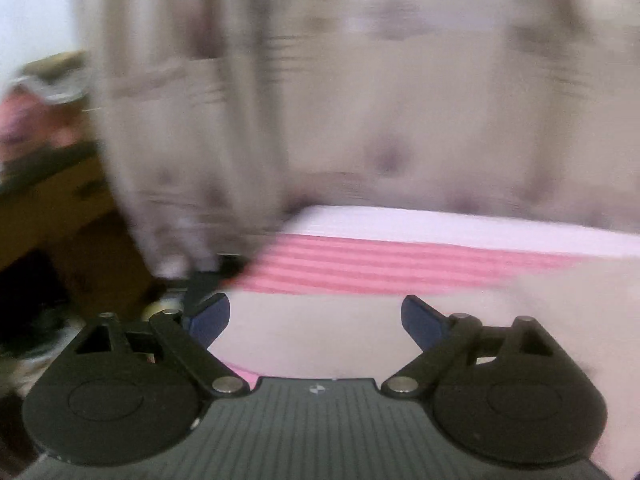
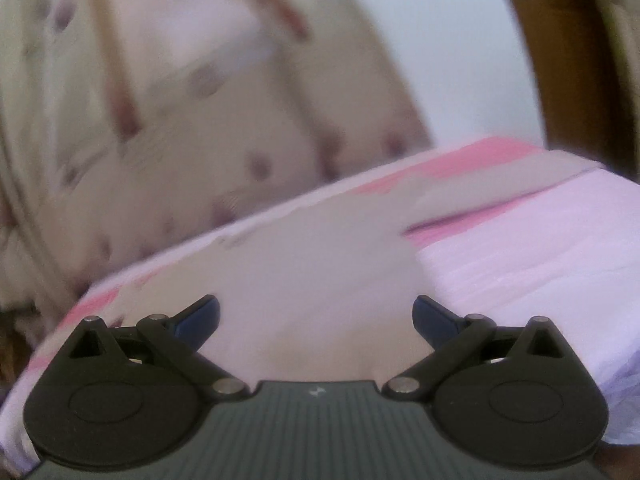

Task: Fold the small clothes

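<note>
Both views are blurred by motion. A pale cream garment (image 1: 320,340) lies flat on the pink-and-white striped bed cover (image 1: 380,264), right in front of my left gripper (image 1: 316,320), which is open and empty just above it. In the right wrist view the same pale garment (image 2: 312,264) spreads ahead of my right gripper (image 2: 316,320), which is also open and empty. The blue fingertips (image 2: 200,320) hang over the cloth.
A beige curtain with dark dots (image 1: 360,100) hangs behind the bed and shows in the right wrist view (image 2: 180,120). Brown wooden furniture (image 1: 52,216) stands at the left. A wooden frame (image 2: 560,60) and white wall are at the right.
</note>
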`<state>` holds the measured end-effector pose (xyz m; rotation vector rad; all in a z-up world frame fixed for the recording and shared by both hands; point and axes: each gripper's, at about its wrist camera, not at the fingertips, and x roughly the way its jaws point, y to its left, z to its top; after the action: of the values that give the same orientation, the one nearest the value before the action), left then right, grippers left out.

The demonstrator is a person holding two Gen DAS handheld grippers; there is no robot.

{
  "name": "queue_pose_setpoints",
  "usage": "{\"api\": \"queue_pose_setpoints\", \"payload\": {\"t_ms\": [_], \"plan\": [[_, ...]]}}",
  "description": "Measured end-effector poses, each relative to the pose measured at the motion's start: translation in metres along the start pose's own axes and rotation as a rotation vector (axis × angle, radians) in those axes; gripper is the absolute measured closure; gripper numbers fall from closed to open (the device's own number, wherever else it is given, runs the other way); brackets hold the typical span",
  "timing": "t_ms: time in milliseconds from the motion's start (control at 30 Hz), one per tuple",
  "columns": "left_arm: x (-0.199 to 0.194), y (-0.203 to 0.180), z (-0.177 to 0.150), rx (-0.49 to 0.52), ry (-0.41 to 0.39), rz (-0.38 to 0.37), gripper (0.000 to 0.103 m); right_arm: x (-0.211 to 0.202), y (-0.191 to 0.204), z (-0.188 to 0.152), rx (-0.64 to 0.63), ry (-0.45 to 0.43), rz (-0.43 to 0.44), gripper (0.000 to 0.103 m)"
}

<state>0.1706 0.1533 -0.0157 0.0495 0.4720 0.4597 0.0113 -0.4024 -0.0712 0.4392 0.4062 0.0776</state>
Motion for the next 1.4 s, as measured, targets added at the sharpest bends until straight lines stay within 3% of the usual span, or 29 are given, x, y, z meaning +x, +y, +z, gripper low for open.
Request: {"api": "queue_pose_setpoints", "payload": {"t_ms": [67,167,233,300,467,533,567,700,767,867,967,1033,1067,1133,1200,1267,1400], "plan": [[-0.013,-0.041,-0.011,0.019,0.008,-0.141,0.011,-0.002,-0.029,0.016,0.023,-0.03,-0.012,0.0],[-0.033,-0.104,-0.028,0.061,0.002,-0.284,0.011,0.003,-0.074,0.04,0.052,-0.051,-0.044,0.001],[-0.037,-0.137,-0.038,0.076,0.008,-0.33,0.011,0.01,-0.112,0.057,0.13,-0.068,-0.061,0.008],[-0.038,-0.163,-0.051,0.093,0.001,-0.359,0.011,0.019,-0.152,0.073,0.227,-0.078,-0.073,0.024],[-0.038,-0.192,-0.072,0.19,-0.006,-0.341,0.011,0.04,-0.257,0.118,0.447,-0.112,-0.141,0.027],[-0.042,-0.188,-0.073,0.19,-0.049,-0.337,0.004,0.049,-0.297,0.136,0.529,-0.101,-0.162,0.027],[-0.045,-0.188,-0.075,0.192,-0.066,-0.326,0.002,0.054,-0.316,0.145,0.553,-0.097,-0.217,0.026],[-0.038,-0.197,-0.074,0.233,-0.044,-0.302,0.001,0.087,-0.377,0.166,0.625,0.045,-0.298,0.024],[-0.034,-0.203,-0.073,0.255,-0.016,-0.278,0.001,0.106,-0.405,0.165,0.709,0.118,-0.236,0.025],[-0.031,-0.207,-0.073,0.282,-0.004,-0.251,0.001,0.135,-0.427,0.154,0.797,0.227,-0.221,0.025],[-0.03,-0.213,-0.075,0.318,-0.002,-0.214,0.0,0.153,-0.445,0.137,0.926,0.175,-0.098,0.026],[-0.028,-0.219,-0.077,0.354,0.005,-0.182,0.0,0.158,-0.448,0.129,0.97,0.095,-0.041,0.044],[-0.029,-0.221,-0.077,0.367,0.0,-0.17,0.0,0.162,-0.45,0.128,0.964,0.082,-0.048,0.066],[-0.031,-0.225,-0.079,0.394,-0.018,-0.146,0.0,0.168,-0.451,0.128,0.952,0.053,-0.05,0.076],[-0.033,-0.23,-0.082,0.424,-0.033,-0.121,0.0,0.167,-0.448,0.138,0.892,0.003,-0.062,0.094],[-0.034,-0.234,-0.083,0.446,-0.044,-0.102,0.0,0.161,-0.441,0.15,0.826,-0.048,-0.096,0.095],[-0.035,-0.235,-0.084,0.455,-0.051,-0.092,0.0,0.143,-0.423,0.17,0.756,-0.117,-0.06,0.095]]}}
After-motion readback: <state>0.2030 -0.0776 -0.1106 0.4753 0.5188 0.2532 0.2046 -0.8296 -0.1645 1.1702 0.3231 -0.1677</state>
